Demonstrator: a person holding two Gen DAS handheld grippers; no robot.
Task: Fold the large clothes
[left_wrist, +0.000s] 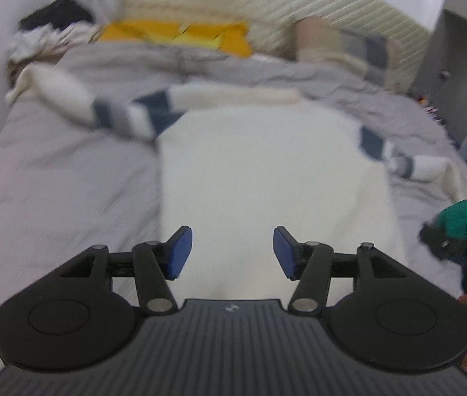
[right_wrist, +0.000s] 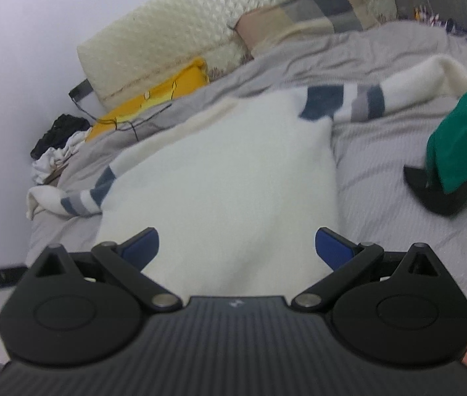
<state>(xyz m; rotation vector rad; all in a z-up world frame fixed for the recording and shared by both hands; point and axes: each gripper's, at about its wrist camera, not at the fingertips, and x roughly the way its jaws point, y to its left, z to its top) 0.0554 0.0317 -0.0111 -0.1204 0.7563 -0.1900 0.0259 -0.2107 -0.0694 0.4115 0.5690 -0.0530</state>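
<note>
Two claws, left claw (left_wrist: 232, 252) and right claw (right_wrist: 236, 247), gape empty just above the cream sweater (left_wrist: 260, 171), its long axis running straight ahead up the bed (left_wrist: 52, 171).

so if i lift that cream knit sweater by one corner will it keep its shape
Probably not. The cream knit sweater with blue and grey striped sleeves looks soft and thick, so it would likely sag and unfold. Its sleeves already lie limp on the grey bedsheet, and would probably dangle.

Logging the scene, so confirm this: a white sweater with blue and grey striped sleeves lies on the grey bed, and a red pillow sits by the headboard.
Wrong colour. The pillow by the headboard is yellow, as the right wrist view shows. The white sweater with striped sleeves does lie on the grey bed.
</note>
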